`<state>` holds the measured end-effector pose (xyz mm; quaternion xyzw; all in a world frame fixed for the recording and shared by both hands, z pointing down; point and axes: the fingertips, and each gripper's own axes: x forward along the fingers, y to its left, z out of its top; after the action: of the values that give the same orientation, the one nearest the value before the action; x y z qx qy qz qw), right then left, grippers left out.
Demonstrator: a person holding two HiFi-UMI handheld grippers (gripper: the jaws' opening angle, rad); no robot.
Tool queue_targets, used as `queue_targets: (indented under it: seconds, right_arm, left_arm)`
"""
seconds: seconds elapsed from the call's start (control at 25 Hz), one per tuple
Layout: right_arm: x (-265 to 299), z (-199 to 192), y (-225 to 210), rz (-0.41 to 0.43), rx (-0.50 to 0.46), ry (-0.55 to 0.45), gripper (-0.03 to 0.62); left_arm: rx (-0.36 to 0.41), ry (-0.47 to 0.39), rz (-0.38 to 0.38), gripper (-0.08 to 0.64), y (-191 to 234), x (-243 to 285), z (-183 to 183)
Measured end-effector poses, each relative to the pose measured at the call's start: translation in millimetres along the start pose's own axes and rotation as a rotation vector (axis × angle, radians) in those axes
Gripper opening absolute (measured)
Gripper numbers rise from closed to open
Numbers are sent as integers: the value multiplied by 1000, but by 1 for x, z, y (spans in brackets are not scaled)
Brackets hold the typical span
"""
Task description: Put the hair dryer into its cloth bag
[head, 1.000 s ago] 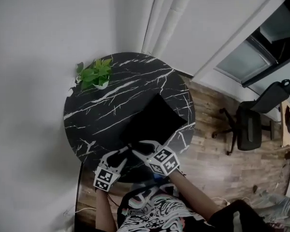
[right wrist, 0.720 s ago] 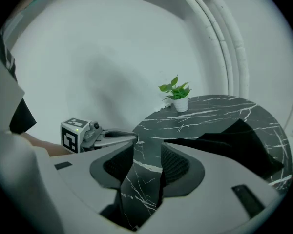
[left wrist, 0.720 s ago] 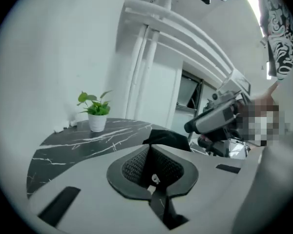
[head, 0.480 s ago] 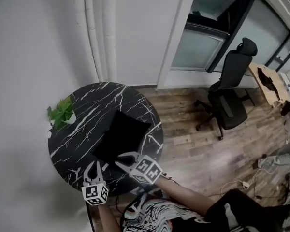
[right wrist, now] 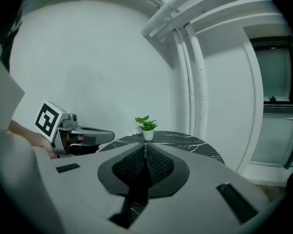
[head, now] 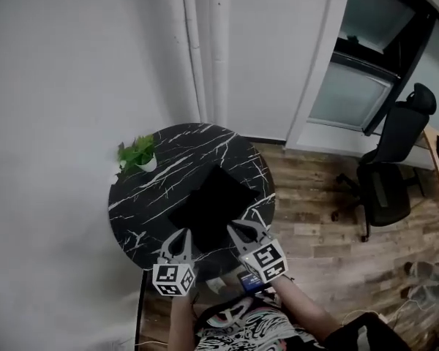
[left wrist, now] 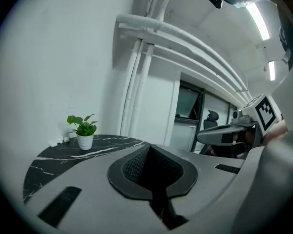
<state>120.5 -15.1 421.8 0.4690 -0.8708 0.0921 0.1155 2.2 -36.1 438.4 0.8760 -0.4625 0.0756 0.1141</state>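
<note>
A little plant point(head: 137, 154) stands left of the black cloth bag point(head: 214, 209), which lies flat on the round table point(head: 143, 196). By the bag's near edge hangs the left gripper point(head: 180, 238), jaws pressed together on nothing. The right gripper point(head: 239, 231) beside it is the same. No hair dryer shows — maybe it is inside. Pull away gently; don't bump the bag.

Flat, cool indoor light, fairly dim. Ceiling strip lights point(left wrist: 258, 21) clip to white at the upper right of the left gripper view. Head view is slightly soft; wall pipes point(head: 205, 50) bow. Both gripper views have heavy fisheye and black corner vignette. The cloth bag point(head: 216, 209) on the surface point(head: 143, 203) is crushed black, no detail.
</note>
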Motion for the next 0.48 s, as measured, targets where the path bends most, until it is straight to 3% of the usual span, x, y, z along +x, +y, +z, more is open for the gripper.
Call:
queue_targets:
  seconds: [0.16, 0.48]
  right_arm:
    - [-34, 4, -15, -22, -4, -53, 26]
    - [-73, 5, -24, -26, 33, -112, 25]
  left_arm:
    - [125, -17, 121, 14, -22, -19, 15]
    - [147, -61, 217, 14, -46, -65, 24]
